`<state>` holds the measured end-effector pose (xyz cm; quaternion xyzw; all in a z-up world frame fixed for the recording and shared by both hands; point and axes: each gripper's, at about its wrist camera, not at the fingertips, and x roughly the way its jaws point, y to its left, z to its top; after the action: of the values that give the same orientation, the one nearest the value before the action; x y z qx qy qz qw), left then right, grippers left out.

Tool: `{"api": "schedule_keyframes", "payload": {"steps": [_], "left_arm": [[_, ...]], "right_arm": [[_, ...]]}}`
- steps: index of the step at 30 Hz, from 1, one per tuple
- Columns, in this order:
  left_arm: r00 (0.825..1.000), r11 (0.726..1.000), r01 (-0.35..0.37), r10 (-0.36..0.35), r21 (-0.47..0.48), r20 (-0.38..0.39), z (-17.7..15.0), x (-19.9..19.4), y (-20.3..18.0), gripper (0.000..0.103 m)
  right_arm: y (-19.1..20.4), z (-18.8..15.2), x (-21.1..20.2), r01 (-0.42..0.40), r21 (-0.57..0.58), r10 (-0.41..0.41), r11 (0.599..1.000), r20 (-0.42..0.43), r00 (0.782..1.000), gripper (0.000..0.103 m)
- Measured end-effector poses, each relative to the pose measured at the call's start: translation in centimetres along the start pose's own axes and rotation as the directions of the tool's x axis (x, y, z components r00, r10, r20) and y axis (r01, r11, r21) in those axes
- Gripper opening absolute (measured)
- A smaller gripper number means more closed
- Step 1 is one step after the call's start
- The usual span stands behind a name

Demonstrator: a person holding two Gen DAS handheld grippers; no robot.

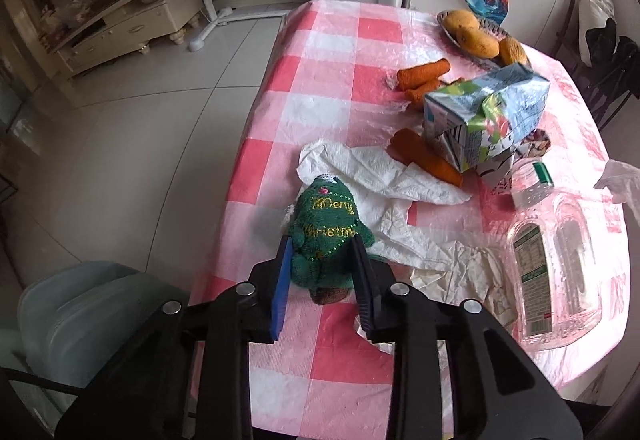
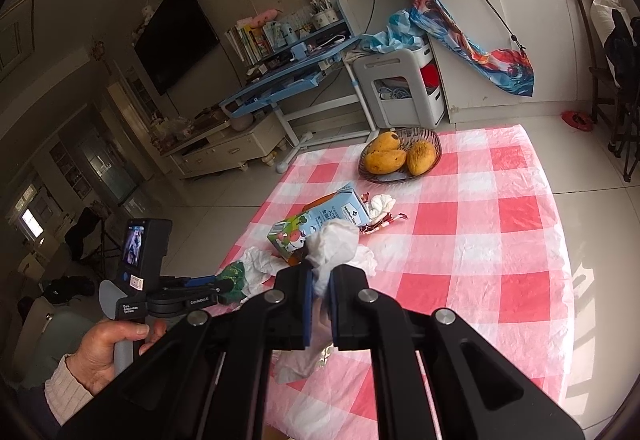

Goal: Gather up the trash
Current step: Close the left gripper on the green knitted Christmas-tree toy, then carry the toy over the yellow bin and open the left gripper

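Basket (image 2: 432,144) at upper centre of the right wrist view holds three mangoes (image 2: 384,159). Left gripper (image 1: 320,252): fingers narrow, green Christmas toy (image 1: 324,236) between them, pads at its sides, lying on the counter (image 1: 332,88) over a crumpled tissue (image 1: 384,180). Right gripper (image 2: 320,280) is clamped on a white tissue wad (image 2: 332,244). Only the left view shows the clear plastic bottle (image 1: 560,252), lower right; milk carton (image 1: 484,112) appears in both.
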<state>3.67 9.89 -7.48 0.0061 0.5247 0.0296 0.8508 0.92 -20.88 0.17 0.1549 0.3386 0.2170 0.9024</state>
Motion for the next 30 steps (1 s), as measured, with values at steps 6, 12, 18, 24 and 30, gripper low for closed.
{"api": "schedule_keyframes", "payload": {"steps": [6,12,18,24,30], "left_arm": [[0.983,0.993,0.116,-0.114,-0.010,0.142,0.7,-4.3,0.1,0.026],[0.948,0.978,0.207,-0.201,-0.001,0.247,1.0,-7.0,-0.8,0.026],[0.929,0.969,0.244,-0.244,0.037,0.277,0.7,-8.7,-1.7,0.026],[0.908,0.953,0.297,-0.299,0.053,0.293,0.2,-10.1,-1.8,0.026],[0.896,0.944,0.322,-0.329,0.073,0.296,-0.5,-10.8,-2.3,0.026]], "right_arm": [[0.9,0.2,-0.1,-0.070,-0.028,0.069,0.997,-0.030,0.997,0.008],[5.3,-1.0,0.5,-0.275,-0.208,0.225,0.939,-0.233,0.946,0.008],[9.0,-4.8,-1.0,-0.389,-0.307,0.254,0.868,-0.399,0.881,0.008],[10.0,-11.9,-0.7,-0.424,-0.257,0.213,0.868,-0.579,0.787,0.008],[9.7,-19.5,3.8,-0.303,-0.332,-0.044,0.893,-0.736,0.676,0.014]]}}
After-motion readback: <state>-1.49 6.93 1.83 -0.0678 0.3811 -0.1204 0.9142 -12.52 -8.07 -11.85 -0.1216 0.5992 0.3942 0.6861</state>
